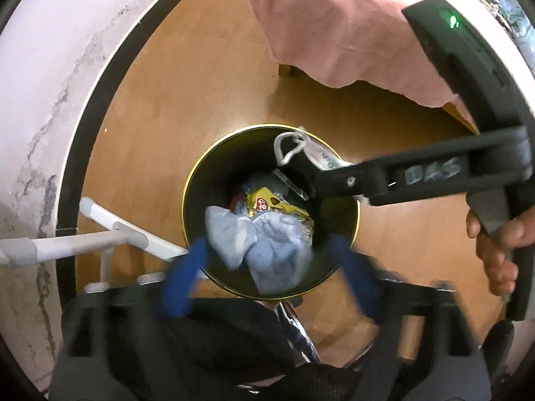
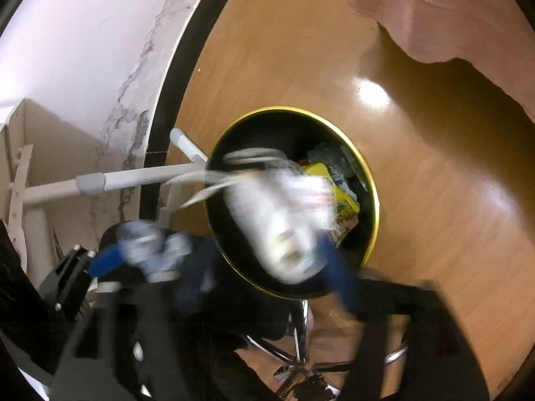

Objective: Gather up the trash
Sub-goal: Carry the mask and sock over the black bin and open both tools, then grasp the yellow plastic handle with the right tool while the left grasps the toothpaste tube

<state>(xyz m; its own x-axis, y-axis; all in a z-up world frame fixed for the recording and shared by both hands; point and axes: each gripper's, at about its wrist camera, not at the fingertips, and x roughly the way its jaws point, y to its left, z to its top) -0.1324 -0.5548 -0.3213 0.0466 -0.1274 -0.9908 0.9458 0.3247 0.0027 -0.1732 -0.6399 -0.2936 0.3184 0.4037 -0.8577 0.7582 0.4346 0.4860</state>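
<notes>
A black trash bin with a gold rim [image 1: 187,183] [image 2: 374,180] stands on the wooden floor and holds a yellow wrapper [image 1: 264,202] [image 2: 337,187] and other trash. My left gripper [image 1: 271,260] is open over the bin, with a crumpled light-blue cloth [image 1: 264,247] loose between its blue fingers [image 1: 182,284]. My right gripper [image 2: 264,254] is over the bin with a blurred white face mask [image 2: 287,220] between its fingers; the mask with its ear loops also shows in the left wrist view [image 1: 301,148] at the right gripper's tip. The left gripper with the blue cloth [image 2: 150,247] shows at the left.
A white wall with a black baseboard [image 1: 83,127] runs along the left. A white stand's legs [image 1: 110,234] [image 2: 140,177] lie next to the bin. A pink cloth [image 1: 334,23] hangs above. A chrome chair base [image 2: 301,361] and black seat are below.
</notes>
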